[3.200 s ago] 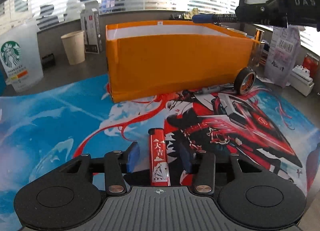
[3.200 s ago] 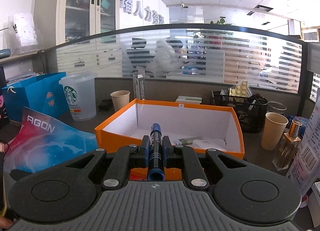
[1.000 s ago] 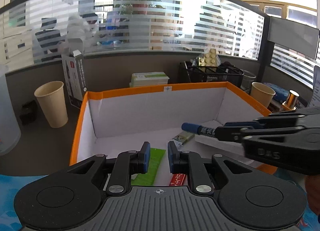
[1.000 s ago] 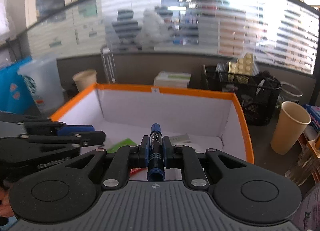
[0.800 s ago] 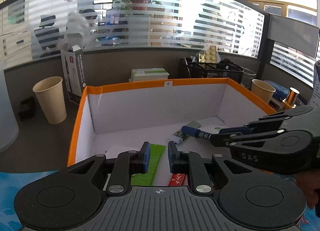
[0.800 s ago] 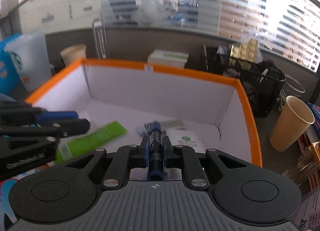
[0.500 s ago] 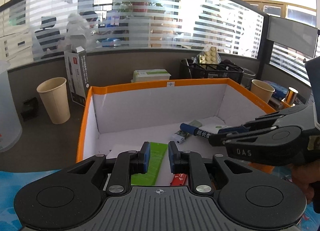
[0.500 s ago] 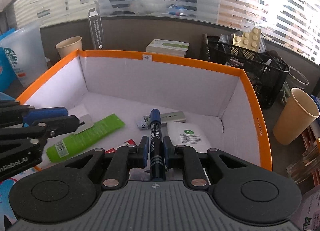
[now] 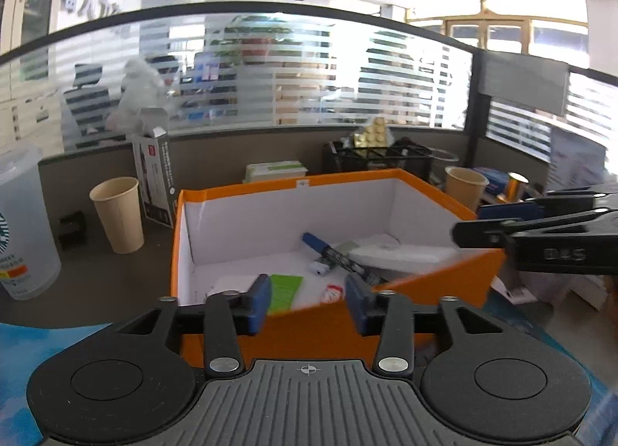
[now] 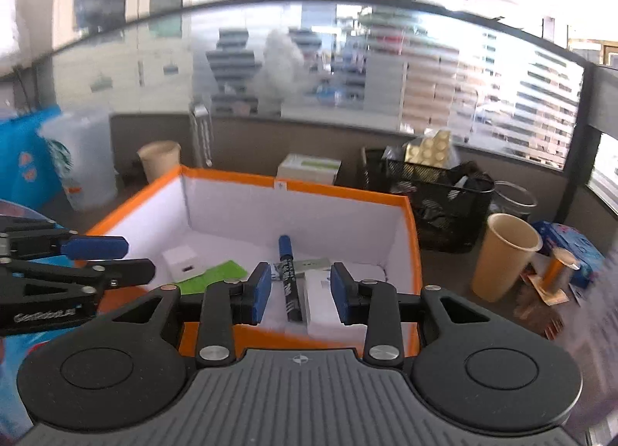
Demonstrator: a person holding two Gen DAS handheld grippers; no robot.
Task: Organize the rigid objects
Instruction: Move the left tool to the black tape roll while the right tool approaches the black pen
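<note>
Office desk behind striped glass; two paper cups [image 10: 506, 256] beside one orange box [image 10: 409, 222]. Inside, lying loose: one blue marker [image 10: 287, 276], one green tube [image 10: 212, 276]. Left gripper [image 9: 307, 301] and right gripper [image 10: 296, 289] near the box, jaws just opened, apart, empty.

Blue-capped black marker [image 10: 287, 279] lies flat inside the orange box [image 10: 410, 222], beside a green tube [image 10: 216, 272]

Orange box [image 9: 444, 283] open-topped, walls around.
</note>
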